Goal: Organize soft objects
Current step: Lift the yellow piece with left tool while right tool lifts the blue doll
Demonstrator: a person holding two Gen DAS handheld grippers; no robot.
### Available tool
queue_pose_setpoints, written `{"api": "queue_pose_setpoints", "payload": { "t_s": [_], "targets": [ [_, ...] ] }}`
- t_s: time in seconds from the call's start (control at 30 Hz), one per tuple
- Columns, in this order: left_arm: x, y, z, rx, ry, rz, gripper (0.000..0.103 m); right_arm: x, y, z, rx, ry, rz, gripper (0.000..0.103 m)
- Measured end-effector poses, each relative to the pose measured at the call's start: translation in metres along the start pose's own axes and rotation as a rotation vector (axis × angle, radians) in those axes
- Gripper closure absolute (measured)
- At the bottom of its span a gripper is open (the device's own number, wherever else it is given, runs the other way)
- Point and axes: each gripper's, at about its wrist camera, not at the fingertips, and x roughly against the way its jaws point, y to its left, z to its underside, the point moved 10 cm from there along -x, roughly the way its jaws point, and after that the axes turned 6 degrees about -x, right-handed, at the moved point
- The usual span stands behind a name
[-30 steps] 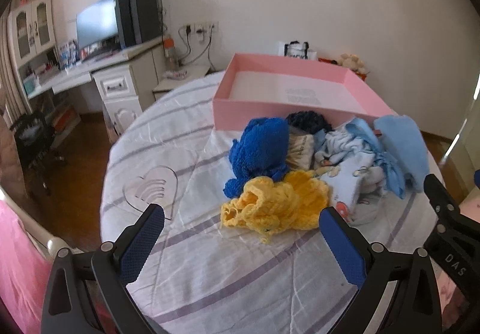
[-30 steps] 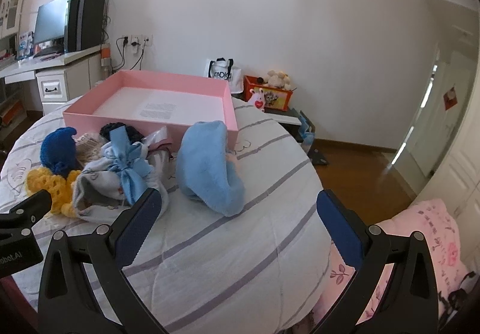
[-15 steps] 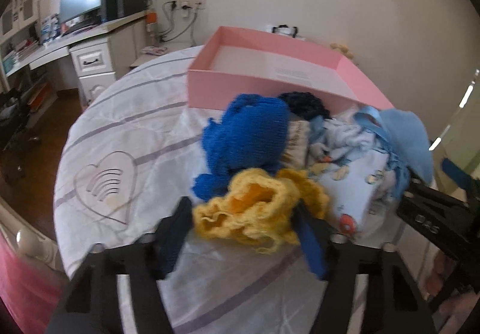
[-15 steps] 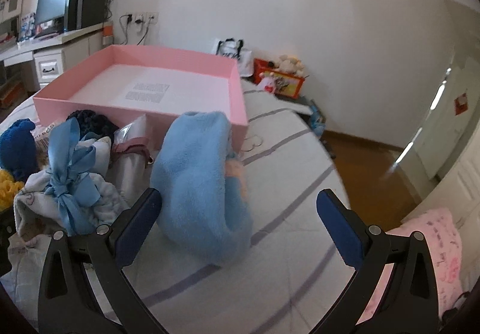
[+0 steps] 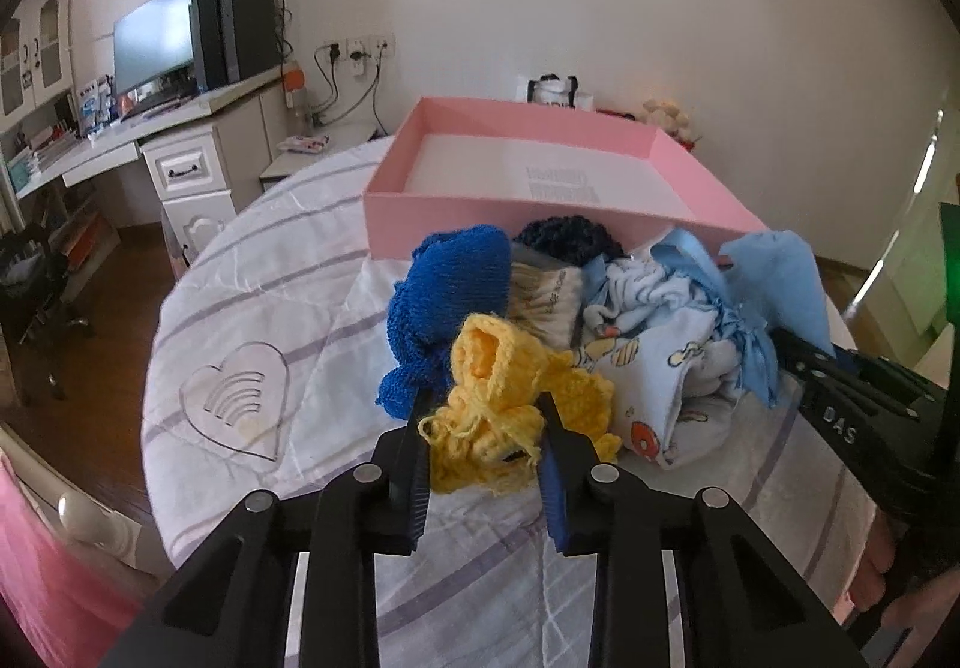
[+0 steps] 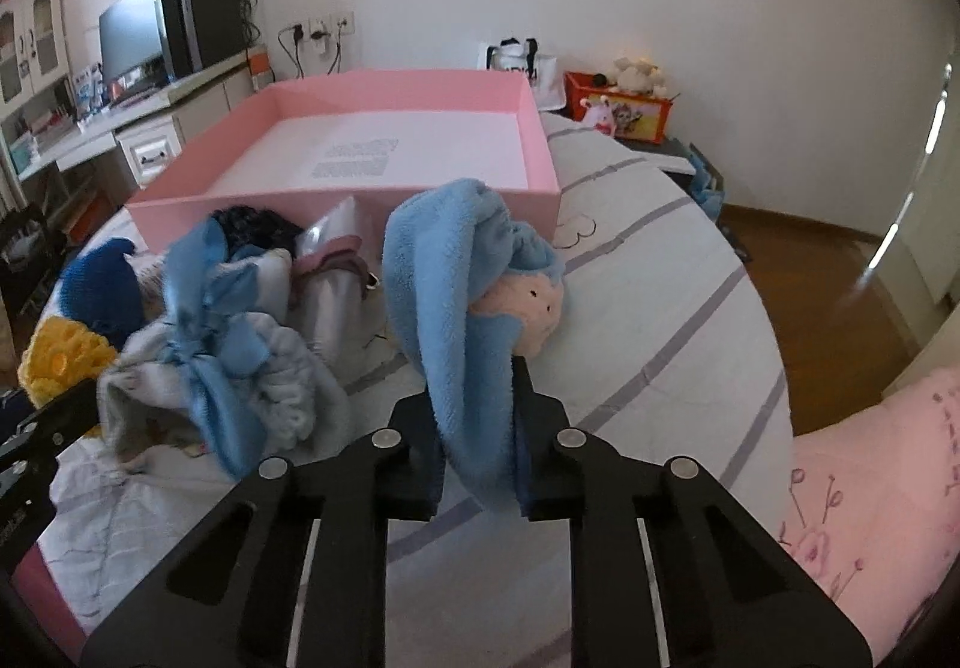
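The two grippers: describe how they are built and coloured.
Both the left gripper and right gripper are matte black linkage frames with silver rivets at the pivots and slotted arms. Each finger carries a ribbed blue pad. White letters "DAS" mark the right gripper's side.

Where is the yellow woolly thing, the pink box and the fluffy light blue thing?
yellow knit (image 5: pixel 498 368): left wrist view, on its bunched top.
pink box (image 6: pixel 336 203): right wrist view, on its near wall.
light blue fleece (image 6: pixel 432 272): right wrist view, on its broad front fold.
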Motion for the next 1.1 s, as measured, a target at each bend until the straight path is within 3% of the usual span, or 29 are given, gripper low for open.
{"api": "queue_pose_setpoints", "payload": {
  "t_s": [0.57,0.87,1.1],
  "targets": [
    [0.090,0.016,-0.023,0.026,-0.170,-0.031,0.076,0.091,-0.015,-0.027,-0.093,-0.188,-0.008,0.092],
    [0.160,0.019,-0.040,-0.011,-0.334,-0.110,0.076,0.162,0.000,-0.048,-0.070,-0.344,-0.061,0.092],
    [0.218,0.007,-0.033,-0.029,-0.452,-0.122,0.076,0.205,0.015,-0.057,-0.038,-0.448,-0.099,0.092]
  ]
}}
